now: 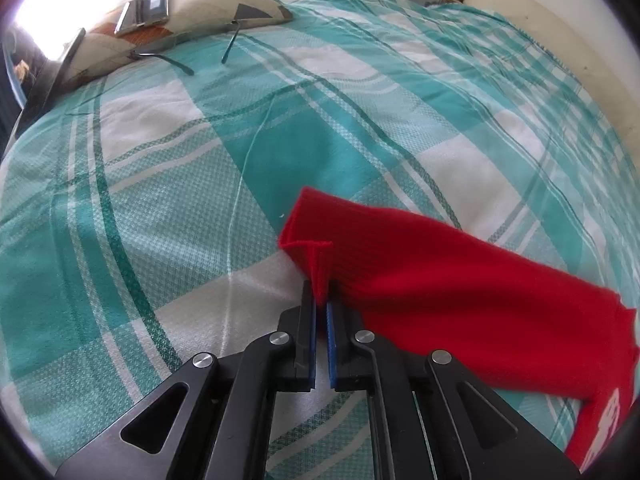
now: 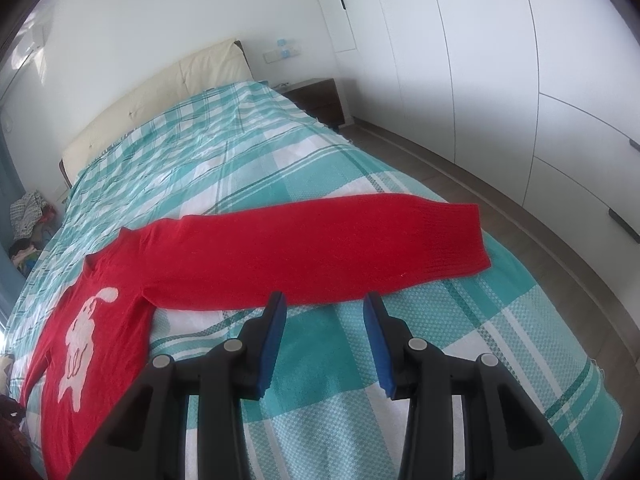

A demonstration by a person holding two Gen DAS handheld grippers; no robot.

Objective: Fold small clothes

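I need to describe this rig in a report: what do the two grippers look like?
Both match. The left gripper and right gripper have matte black linkage arms with cut-out slots, round silver pivot pins, and flat blue pads lining the fingers. No cables, markings or sleeves show.

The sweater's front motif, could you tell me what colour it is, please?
White, on the red sweater; the motif shows best in the right wrist view.

Both wrist views close above bed (image 1: pixel 200 200), angled down; shared: red sweater (image 2: pixel 300 256).
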